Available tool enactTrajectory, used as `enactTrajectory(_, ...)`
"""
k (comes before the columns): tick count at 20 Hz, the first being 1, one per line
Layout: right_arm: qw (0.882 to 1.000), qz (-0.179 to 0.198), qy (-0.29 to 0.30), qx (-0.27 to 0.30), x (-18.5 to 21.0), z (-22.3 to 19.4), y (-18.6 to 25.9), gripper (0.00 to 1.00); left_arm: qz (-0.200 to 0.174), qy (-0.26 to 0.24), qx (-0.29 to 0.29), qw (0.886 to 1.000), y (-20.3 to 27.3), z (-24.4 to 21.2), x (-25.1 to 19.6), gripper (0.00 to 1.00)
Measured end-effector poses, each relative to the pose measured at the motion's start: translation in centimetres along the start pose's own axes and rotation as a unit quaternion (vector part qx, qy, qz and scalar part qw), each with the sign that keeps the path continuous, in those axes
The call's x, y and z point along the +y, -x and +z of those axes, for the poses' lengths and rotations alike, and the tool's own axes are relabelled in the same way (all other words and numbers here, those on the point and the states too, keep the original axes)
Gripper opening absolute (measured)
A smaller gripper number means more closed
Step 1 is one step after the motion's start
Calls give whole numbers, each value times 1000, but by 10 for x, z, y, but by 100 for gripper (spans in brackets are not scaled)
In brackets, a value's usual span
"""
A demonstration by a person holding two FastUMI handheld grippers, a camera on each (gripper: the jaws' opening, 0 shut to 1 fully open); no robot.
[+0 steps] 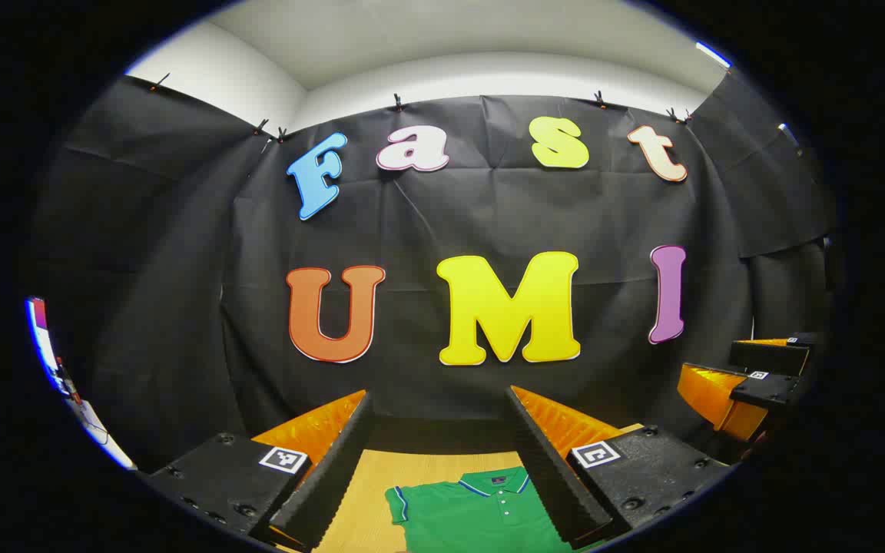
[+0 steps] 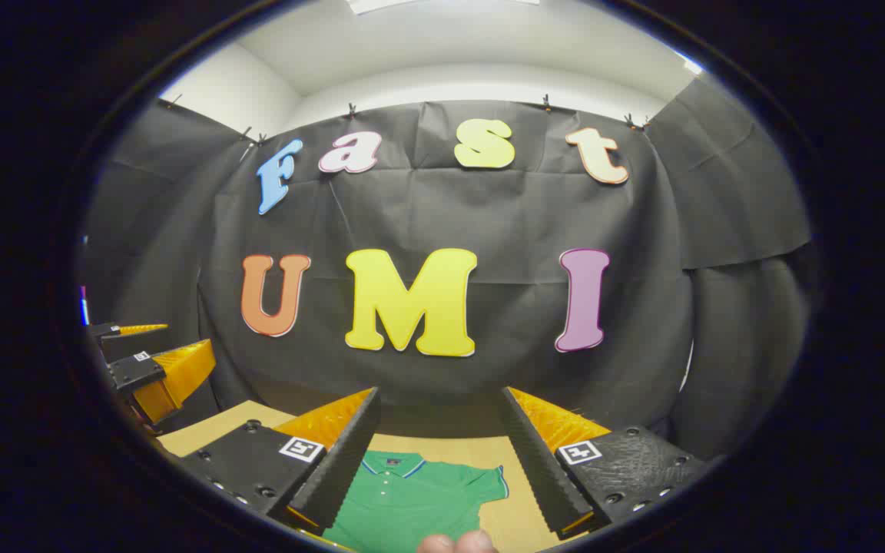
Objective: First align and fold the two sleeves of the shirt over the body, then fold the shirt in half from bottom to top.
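Two hand-held grippers sit raised above the surface (image 1: 366, 491), both tipped up toward the booth wall. Your left hand-held gripper (image 1: 439, 461) has its fingers spread wide apart with nothing between them, and the right hand-held gripper (image 2: 435, 461) is spread just as wide, also holding nothing.

Look between the left one's fingers and you see the green shirt (image 1: 481, 511) lying flat on the wooden surface, collar up, with one short sleeve (image 1: 398, 503) stretched out to the side. The right gripper view gives you the shirt (image 2: 404, 499) from the other side, with its other sleeve (image 2: 488, 484) spread out, plus a fingertip (image 2: 458, 543) at the bottom edge.

Each view also catches the other gripper off to the side: the right one (image 1: 750, 384) at the right edge, the left one (image 2: 143, 369) at the left edge.
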State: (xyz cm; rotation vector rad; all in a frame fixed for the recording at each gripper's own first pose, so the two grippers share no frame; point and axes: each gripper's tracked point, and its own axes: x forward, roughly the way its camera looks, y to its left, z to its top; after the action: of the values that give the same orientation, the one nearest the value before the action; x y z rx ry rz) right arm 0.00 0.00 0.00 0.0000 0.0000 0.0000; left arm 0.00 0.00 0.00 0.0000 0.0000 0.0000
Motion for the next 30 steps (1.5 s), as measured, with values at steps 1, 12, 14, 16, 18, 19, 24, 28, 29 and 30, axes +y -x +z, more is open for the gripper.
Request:
enactTrajectory(1,1000,1,-1,2,0,0,-1,95,-1,0,1,1000,-1,-2,-2,100)
enactTrajectory(12,1000,5,8,7,-21,-4,-11,96,-14,4,9,1000,-9,-8,-28,100)
enactTrajectory(14,1000,6,9,13,-25,-7,-14,92,-19,4,8,1000,-11,-10,-35,100)
enactTrajectory(16,1000,6,7,14,-30,-7,-17,92,-23,3,8,1000,-14,-9,-41,100)
enactTrajectory(18,1000,4,8,11,-35,-6,-20,97,-22,1,8,1000,-16,-10,-43,100)
enactTrajectory(19,1000,3,8,10,-38,-5,-22,95,-20,0,9,1000,-19,-10,-45,100)
enactTrajectory(24,1000,0,3,25,-53,-15,-32,95,-17,-2,9,1000,-24,-10,-53,100)
enactTrajectory(28,999,5,3,49,-62,-33,-40,95,-14,-1,16,1000,-25,-14,-58,100)
enactTrajectory(29,998,5,2,55,-65,-38,-43,95,-13,-2,17,1000,-26,-16,-58,100)
enactTrajectory(30,998,4,3,60,-69,-44,-45,93,-11,-3,18,1000,-26,-17,-59,100)
